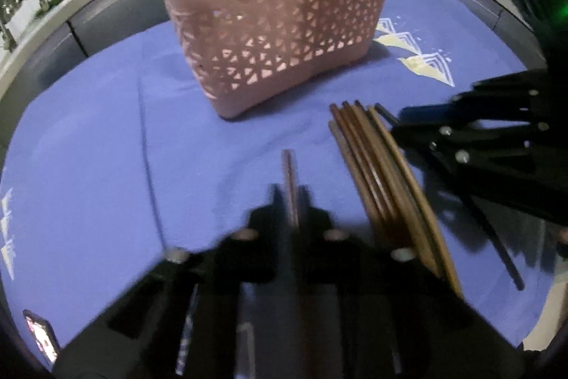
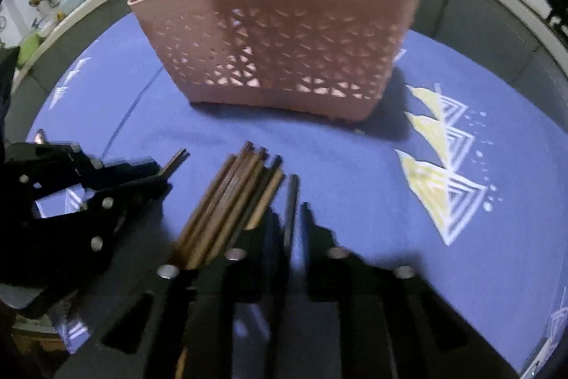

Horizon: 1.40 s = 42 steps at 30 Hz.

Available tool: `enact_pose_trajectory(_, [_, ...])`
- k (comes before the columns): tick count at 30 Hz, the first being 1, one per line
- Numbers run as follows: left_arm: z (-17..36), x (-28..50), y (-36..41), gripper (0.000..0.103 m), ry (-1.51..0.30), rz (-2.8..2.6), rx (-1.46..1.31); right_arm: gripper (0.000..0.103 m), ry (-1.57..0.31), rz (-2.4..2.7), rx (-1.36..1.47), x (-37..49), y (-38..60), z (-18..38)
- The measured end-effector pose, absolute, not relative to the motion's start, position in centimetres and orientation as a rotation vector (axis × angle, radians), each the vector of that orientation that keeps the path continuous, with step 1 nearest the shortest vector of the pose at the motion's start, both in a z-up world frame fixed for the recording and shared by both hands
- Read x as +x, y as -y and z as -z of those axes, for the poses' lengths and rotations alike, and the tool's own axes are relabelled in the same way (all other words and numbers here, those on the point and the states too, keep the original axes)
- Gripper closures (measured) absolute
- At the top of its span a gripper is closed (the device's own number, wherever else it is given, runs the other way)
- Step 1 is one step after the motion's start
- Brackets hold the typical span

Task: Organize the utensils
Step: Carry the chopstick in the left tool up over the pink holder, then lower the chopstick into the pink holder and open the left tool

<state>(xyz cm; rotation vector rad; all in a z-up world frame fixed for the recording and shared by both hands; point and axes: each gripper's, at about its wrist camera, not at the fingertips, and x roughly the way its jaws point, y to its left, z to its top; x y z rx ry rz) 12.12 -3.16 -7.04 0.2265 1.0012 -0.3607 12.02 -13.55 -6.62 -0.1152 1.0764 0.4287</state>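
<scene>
Left gripper [image 1: 291, 198] is clamping a single brown chopstick [image 1: 289, 182] between its fingers; the stick's tip is poking out ahead, pointing toward the pink utensil caddy [image 1: 277, 34]. From the right wrist view the same gripper [image 2: 161, 174] is coming in low from the left, level with the cloth, stick end [image 2: 177, 160] jutting past the fingertips.

Right gripper [image 2: 293, 219] is pinching one dark chopstick [image 2: 291, 205], jaws closed in on it, stick running roughly straight ahead. It's sitting low over the cloth, aimed at the caddy [image 2: 284, 34].

Remaining bundle of brown chopsticks [image 2: 230, 205] is lying on the blue tablecloth [image 2: 355, 166] between the two grippers, just beside the right gripper's left finger. In the left view that bundle [image 1: 383, 173] is lying just right of the left gripper.

Caddy is standing upright on the cloth ahead of both grippers, divider splitting it into two compartments; the visible parts of both look empty.
</scene>
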Motion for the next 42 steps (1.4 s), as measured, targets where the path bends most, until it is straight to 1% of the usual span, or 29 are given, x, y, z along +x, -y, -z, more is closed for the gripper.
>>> enact_pose_trajectory(3, [6.8,12.1,3.0,0.098,-1.017,0.368,0.208,0.098,-1.092,-0.435,-0.058,11.8,14.2,6.4])
enact_pose_trajectory(5, [5.6,11.4,2.3,0.099,-0.993,0.386,0.167,0.098,-1.026,-0.462,0.024,10.6,15.4,4.9])
enact_pose_trajectory(11, [-2.1,7.4,-0.7,0.099,-0.793,0.445,0.059,0.098,-0.677,-0.47,0.098,3.7,19.0,-2.1])
enact_pose_trajectory(14, [-5.3,5.1,-2.0,0.099,-0.695,0.456,0.028,0.098,-0.524,-0.441,0.08,0.2,19.8,-4.4])
enact_pose_trajectory(16, [-6.5,3.9,-2.3,0.099,-0.653,0.459,0.019,0.098,-0.471,-0.433,0.087,-0.8,20.1,-5.2])
enact_pose_trajectory(21, [-7.7,2.4,-2.8,0.099,-0.613,0.462,0.018,0.098,-0.405,-0.393,0.09,-2.1,20.6,-5.7])
enact_pose_trajectory(27, [-7.3,2.2,-2.5,0.099,-0.629,0.455,0.042,0.098,-0.452,-0.394,0.092,-1.8,20.3,-6.1])
enact_pose_trajectory(30, [-8.1,2.5,-2.9,0.099,-0.629,0.468,0.017,0.098,-0.431,-0.415,0.119,-1.8,20.7,-7.4])
enact_pose_trajectory(36, [-13.2,2.8,-3.7,0.099,-0.544,0.498,-0.015,0.098,-0.34,-0.467,0.175,-0.7,20.9,-12.0])
enact_pose_trajectory(42, [-20.6,5.7,-3.6,0.099,-0.406,0.465,-0.015,0.098,-0.238,-0.494,0.187,3.9,19.8,-18.6])
